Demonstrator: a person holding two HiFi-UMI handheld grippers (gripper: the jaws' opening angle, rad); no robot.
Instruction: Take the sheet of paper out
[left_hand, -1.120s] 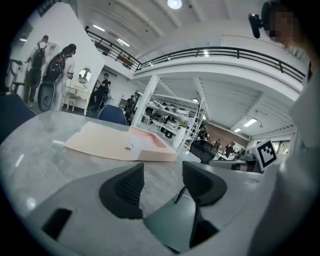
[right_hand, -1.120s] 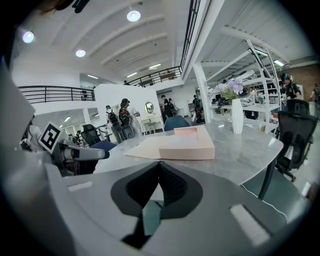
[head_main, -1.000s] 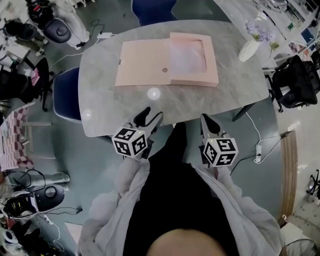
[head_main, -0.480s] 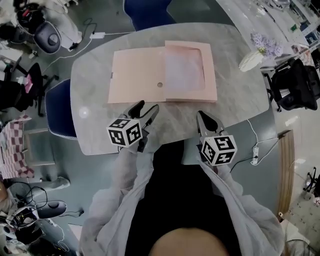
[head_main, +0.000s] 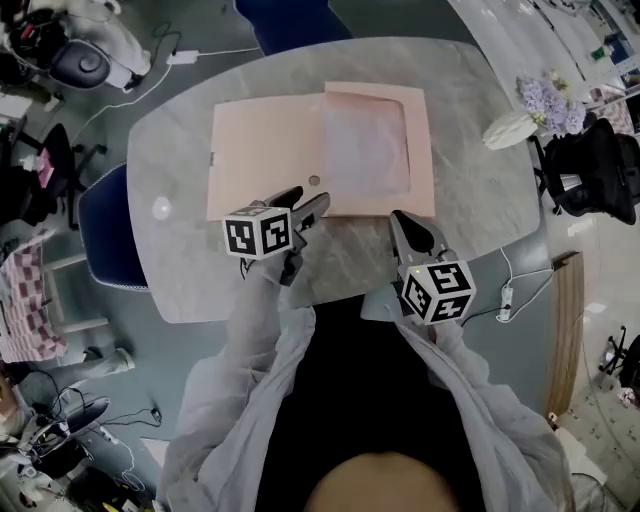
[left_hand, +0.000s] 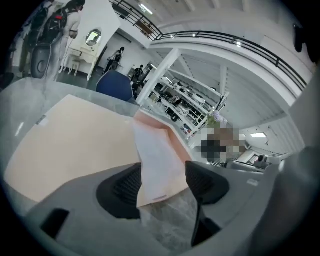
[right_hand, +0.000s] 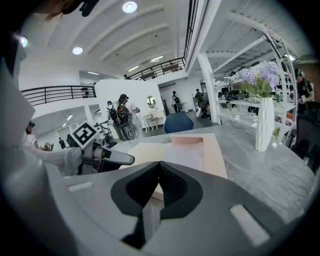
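Observation:
A pink folder (head_main: 265, 150) lies open on the grey marble table (head_main: 470, 200). Its right half is a pocket with a pale sheet of paper (head_main: 365, 150) inside. My left gripper (head_main: 305, 200) hovers at the folder's near edge, by the fold. It is open and has just been opening. In the left gripper view the gripper (left_hand: 162, 180) has nothing between its pads, and the sheet (left_hand: 155, 150) and folder (left_hand: 75, 145) lie just beyond them. My right gripper (head_main: 400, 218) is shut and empty, just short of the pocket's near edge. The right gripper view shows its pads (right_hand: 170, 182) meeting before the folder (right_hand: 220, 155).
A white vase of lilac flowers (head_main: 515, 122) stands at the table's right end, also in the right gripper view as the vase (right_hand: 264, 125). Blue chairs (head_main: 105, 230) stand at the left and at the far side. A black office chair (head_main: 595, 170) is at the right.
Both grippers have moved forward from the table's near edge toward the folder. The left one has gone farther and now reaches the folder's near edge.

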